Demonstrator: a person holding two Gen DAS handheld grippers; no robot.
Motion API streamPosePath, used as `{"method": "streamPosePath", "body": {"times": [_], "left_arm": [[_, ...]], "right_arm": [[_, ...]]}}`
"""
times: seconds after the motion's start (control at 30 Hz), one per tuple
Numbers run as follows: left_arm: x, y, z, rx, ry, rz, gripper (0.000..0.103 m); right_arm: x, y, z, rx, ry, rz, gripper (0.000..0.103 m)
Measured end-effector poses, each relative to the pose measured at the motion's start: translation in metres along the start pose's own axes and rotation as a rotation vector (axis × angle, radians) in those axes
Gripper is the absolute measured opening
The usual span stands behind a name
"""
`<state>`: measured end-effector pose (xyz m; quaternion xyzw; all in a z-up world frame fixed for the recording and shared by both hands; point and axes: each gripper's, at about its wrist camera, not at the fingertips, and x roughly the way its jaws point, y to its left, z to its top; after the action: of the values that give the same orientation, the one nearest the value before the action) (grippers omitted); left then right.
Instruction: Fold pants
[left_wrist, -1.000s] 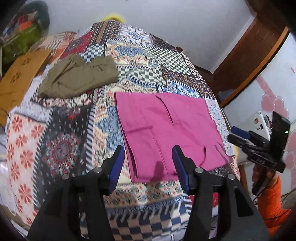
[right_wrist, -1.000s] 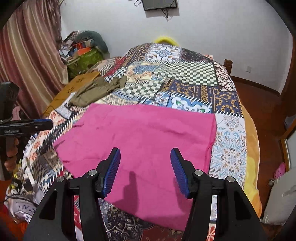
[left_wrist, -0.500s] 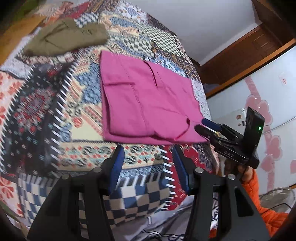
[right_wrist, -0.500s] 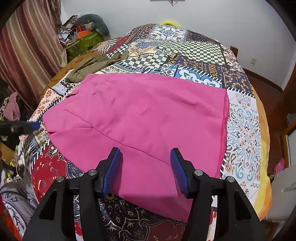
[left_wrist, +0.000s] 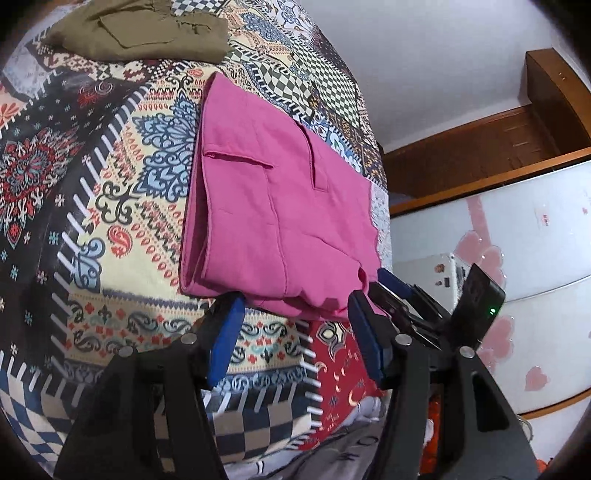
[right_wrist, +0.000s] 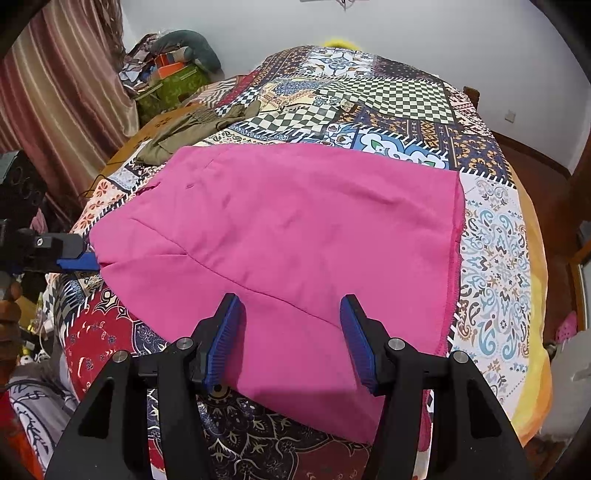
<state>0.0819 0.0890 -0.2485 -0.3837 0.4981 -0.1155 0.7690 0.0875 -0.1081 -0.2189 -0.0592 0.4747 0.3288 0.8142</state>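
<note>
Fingers of our left gripper (left_wrist: 291, 314) stand apart and are opening, nothing between them, poised just short of the near hem of the pink pants (left_wrist: 273, 206). Our right gripper (right_wrist: 290, 321) hangs over the cloth, fingers apart, unclamped. Pants: flat on the patchwork bedspread (left_wrist: 110, 206), long axis running across the bed between both grippers. We judge each near its own end; olive garment (left_wrist: 147, 33) well apart.

A: Where are the pink pants (right_wrist: 295, 236)?

B: Flat on the patchwork bedspread (right_wrist: 495, 266), near its foot edge, folded leg over leg.

A: Any details?

B: Slit pocket showing, hem stitched, faint creases across the cloth.
</note>
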Motion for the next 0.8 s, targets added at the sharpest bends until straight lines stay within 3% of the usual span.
{"method": "streamPosePath", "body": {"times": [0.4, 0.6, 0.8], "left_arm": [[0.02, -0.003, 0.026, -0.035, -0.027, 0.062, 0.058], [0.033, -0.02, 0.035, 0.092, -0.05, 0.195, 0.038], [0.026, -0.035, 0.032, 0.222, -0.112, 0.259, 0.029]], "right_arm": [[0.001, -0.003, -0.001, 0.017, -0.006, 0.028, 0.053], [0.002, -0.005, -0.001, 0.025, -0.009, 0.036, 0.053], [0.003, -0.005, 0.001, 0.025, -0.007, 0.037, 0.053]]}}
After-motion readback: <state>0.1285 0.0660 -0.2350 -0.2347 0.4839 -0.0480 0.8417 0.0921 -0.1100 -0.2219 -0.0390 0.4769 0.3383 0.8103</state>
